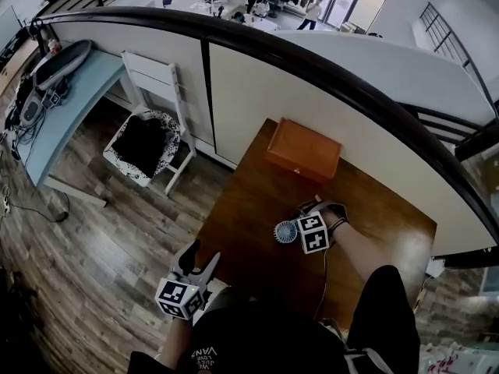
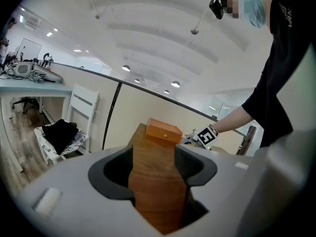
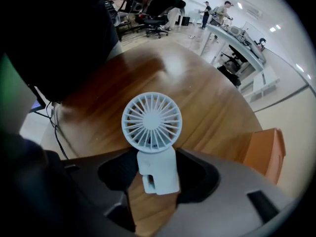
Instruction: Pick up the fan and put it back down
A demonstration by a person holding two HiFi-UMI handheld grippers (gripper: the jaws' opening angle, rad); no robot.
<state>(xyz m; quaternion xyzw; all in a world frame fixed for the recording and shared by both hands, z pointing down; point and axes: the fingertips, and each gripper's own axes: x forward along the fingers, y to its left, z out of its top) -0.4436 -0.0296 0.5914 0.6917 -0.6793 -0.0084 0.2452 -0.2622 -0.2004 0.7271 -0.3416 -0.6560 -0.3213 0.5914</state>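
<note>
A small pale blue handheld fan (image 3: 152, 121) lies flat on the brown wooden table (image 1: 248, 197), its round grille facing up. My right gripper (image 3: 153, 176) points straight down over it, and the fan's handle (image 3: 158, 171) sits between the open jaws, with a thin gap showing on the left side. In the head view the fan's head (image 1: 285, 231) peeks out left of the right gripper's marker cube (image 1: 313, 233). My left gripper (image 1: 199, 257) hovers at the table's near-left edge, open with nothing in it (image 2: 154, 164).
An orange box (image 1: 304, 148) stands at the table's far end, beside a curved white wall with a dark rail (image 1: 335, 76). A white chair with dark cloth (image 1: 148, 137) stands on the floor to the left. A thin cable (image 1: 324, 279) runs along the table's near side.
</note>
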